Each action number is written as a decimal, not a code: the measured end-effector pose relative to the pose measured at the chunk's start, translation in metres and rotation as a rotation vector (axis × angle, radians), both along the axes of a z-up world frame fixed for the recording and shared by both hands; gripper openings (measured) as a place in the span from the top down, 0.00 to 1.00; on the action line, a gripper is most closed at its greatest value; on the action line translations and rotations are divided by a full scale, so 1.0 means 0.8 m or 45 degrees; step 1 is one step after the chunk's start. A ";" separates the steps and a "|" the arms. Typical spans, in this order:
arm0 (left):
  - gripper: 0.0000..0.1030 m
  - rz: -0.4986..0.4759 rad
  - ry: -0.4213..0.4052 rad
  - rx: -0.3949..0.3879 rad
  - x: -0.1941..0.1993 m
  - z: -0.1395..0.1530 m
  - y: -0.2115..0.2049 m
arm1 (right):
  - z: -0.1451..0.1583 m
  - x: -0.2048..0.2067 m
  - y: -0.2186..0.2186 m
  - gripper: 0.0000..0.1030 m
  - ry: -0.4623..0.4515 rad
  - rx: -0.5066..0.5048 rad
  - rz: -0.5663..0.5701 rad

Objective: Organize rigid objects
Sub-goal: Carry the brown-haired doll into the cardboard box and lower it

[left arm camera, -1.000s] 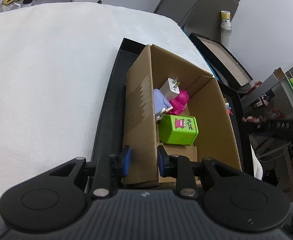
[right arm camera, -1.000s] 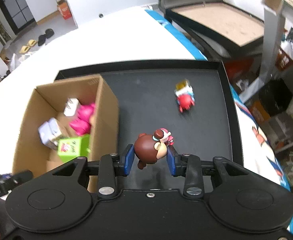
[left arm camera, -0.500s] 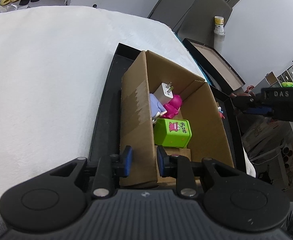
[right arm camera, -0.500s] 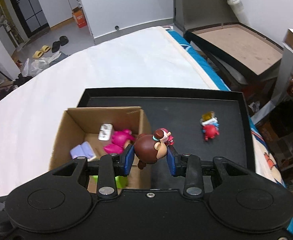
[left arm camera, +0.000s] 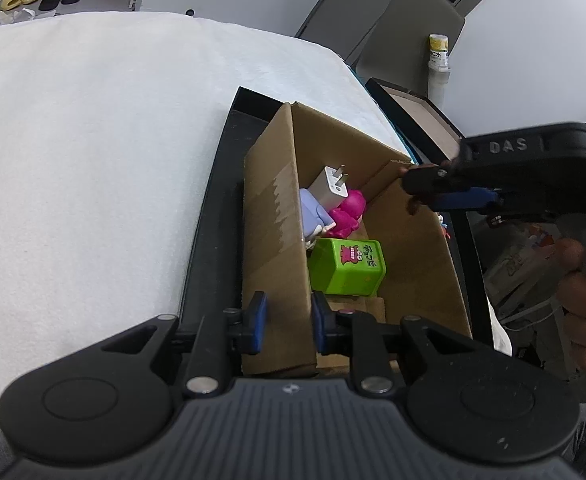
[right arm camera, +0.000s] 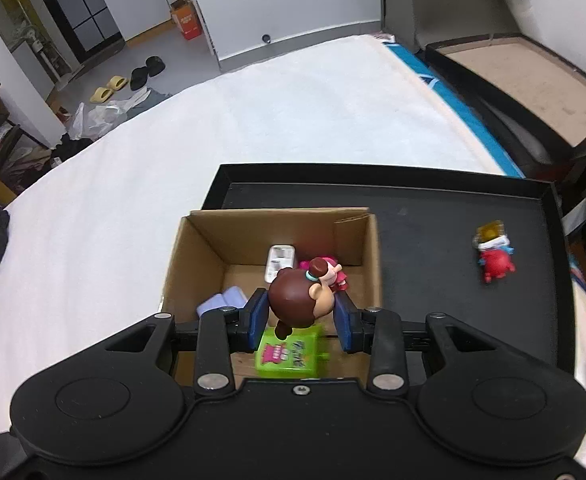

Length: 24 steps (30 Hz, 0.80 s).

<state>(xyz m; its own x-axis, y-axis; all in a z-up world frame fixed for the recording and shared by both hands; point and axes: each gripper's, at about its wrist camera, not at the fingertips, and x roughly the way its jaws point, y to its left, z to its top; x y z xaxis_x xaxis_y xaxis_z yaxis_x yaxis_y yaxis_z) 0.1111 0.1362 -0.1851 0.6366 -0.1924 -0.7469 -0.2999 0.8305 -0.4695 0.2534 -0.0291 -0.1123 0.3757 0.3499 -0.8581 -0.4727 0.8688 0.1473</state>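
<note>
A brown cardboard box stands on a black tray. Inside lie a green block, a white plug, a pink toy and a lilac piece. My left gripper is shut on the box's near left wall. My right gripper is shut on a brown-haired figurine and holds it above the box's inside; it also shows in the left wrist view. A red figurine lies on the tray to the right.
The tray sits on a white cloth-covered surface. A second black case with a tan inside stands beyond the far right edge. A bottle stands behind it. Shoes and bags lie on the floor far left.
My right gripper has carried the brown-haired figurine left from over the tray to above the box. My left gripper has kept its hold on the box wall.
</note>
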 end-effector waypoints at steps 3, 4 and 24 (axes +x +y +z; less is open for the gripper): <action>0.79 -0.002 0.002 0.006 0.000 -0.001 0.000 | -0.006 0.003 0.011 0.66 0.030 0.011 0.001; 0.79 -0.003 0.002 0.008 0.000 -0.001 0.000 | -0.008 0.004 0.014 0.66 0.039 0.016 0.002; 0.79 -0.005 0.009 0.012 0.003 -0.002 0.001 | -0.013 0.017 0.045 0.61 0.086 0.137 0.010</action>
